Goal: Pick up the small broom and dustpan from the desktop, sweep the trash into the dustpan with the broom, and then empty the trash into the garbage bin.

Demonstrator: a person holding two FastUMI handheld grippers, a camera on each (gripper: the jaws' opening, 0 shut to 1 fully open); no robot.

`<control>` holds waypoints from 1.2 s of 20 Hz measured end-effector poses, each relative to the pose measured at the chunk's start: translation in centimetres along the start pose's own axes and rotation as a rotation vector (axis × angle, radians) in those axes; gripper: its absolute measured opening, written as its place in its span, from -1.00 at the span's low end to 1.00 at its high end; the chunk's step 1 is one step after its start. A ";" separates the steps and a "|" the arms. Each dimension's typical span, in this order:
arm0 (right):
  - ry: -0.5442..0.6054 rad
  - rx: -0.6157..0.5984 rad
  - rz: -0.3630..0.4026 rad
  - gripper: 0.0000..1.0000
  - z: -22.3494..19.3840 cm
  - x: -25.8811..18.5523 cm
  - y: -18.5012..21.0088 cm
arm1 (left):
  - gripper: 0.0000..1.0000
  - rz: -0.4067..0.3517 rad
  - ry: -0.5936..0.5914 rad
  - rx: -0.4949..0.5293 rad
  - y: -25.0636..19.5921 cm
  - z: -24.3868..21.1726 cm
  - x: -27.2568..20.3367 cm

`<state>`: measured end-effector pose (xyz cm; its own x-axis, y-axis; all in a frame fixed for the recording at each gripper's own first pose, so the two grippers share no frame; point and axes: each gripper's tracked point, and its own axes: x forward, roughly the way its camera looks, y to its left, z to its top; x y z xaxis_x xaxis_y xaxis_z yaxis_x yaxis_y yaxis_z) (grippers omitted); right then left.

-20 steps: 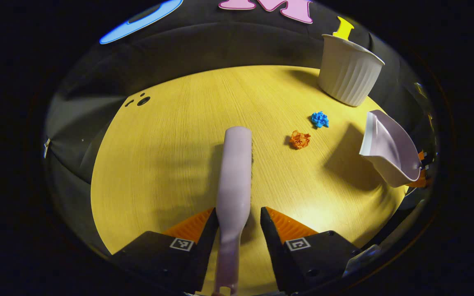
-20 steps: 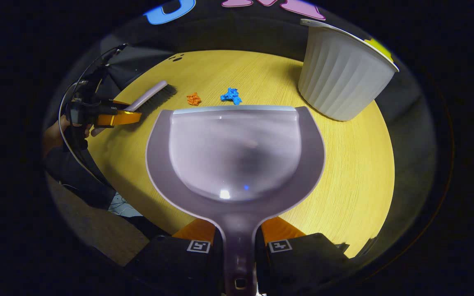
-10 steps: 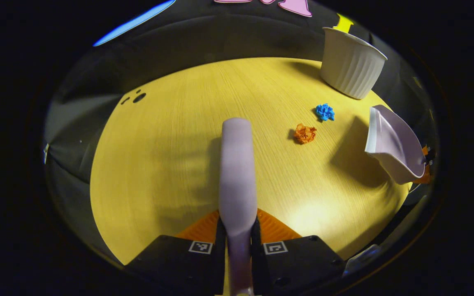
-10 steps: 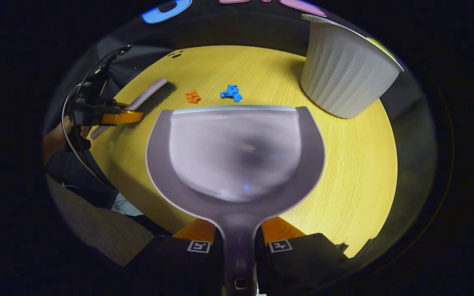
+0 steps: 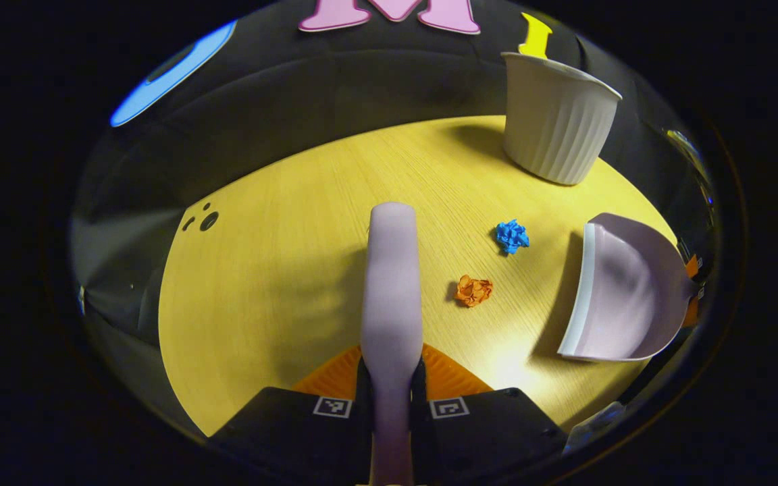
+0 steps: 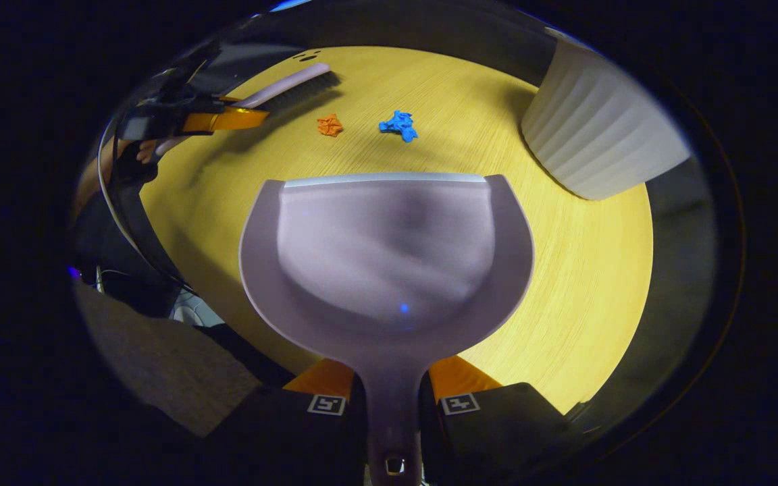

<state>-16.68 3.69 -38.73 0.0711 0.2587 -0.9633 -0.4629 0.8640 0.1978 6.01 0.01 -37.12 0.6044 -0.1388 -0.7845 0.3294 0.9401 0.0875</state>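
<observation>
The counter (image 5: 281, 270) carried the bin (image 5: 554, 121) at its far right, upright and well apart from the trash. The dustpan (image 6: 389, 250) was held by its handle in the closed right gripper (image 6: 392, 405), lifted off the counter, its lip short of both scraps. The broom (image 5: 392, 283) was clamped at its handle by the closed left gripper (image 5: 392, 398), its head just beside the orange scrap (image 5: 473, 290). The blue scrap (image 5: 512, 236) lay farther off, nearer the bin. Judged risks: with the dustpan lip not seated flat, scraps could be pushed under it; light crumpled paper could be flicked past the pan or off the counter by a fast stroke; one scrap could be missed, since they lay apart; the thin handles could twist in the grips.
</observation>
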 end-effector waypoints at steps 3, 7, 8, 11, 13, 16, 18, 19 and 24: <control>0.016 -0.056 -0.027 -0.28 0.6 0.6 -0.5 | -0.44 -0.004 0.010 0.068 -0.6 0.9 1.6; 0.018 -0.095 -0.046 -0.28 0.8 1.5 -1.1 | -0.46 -0.048 0.014 0.174 -2.7 2.0 2.9; 0.019 -0.100 -0.047 -0.27 0.8 1.5 -1.1 | -0.45 -0.070 0.027 0.187 -3.6 1.9 3.2; 0.017 -0.104 -0.042 -0.27 0.9 1.5 -1.1 | -0.45 -0.111 0.040 0.249 -5.5 2.2 3.6; 0.013 -0.104 -0.036 -0.19 0.9 1.7 -1.2 | -0.48 -0.175 0.050 0.273 -7.7 2.4 3.5; -0.005 -0.107 -0.014 -0.27 0.9 1.7 -1.2 | -0.45 -0.267 0.079 0.289 -10.8 2.2 2.5; -0.011 -0.113 -0.009 -0.27 1.0 1.8 -1.3 | -0.46 -0.318 0.098 0.280 -12.7 2.0 1.9; -0.019 -0.112 -0.006 -0.27 1.0 1.9 -1.3 | -0.50 -0.353 0.109 0.267 -13.4 1.6 1.5; -0.048 -0.104 -0.007 -0.27 0.9 2.0 -1.2 | -0.46 -0.541 0.174 0.162 -17.4 0.5 -1.3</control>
<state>-15.20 3.59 -40.73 0.1160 0.2751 -0.9544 -0.5515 0.8170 0.1685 -0.16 -16.36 -37.32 0.1965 -0.5196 -0.8315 0.6729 0.6883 -0.2711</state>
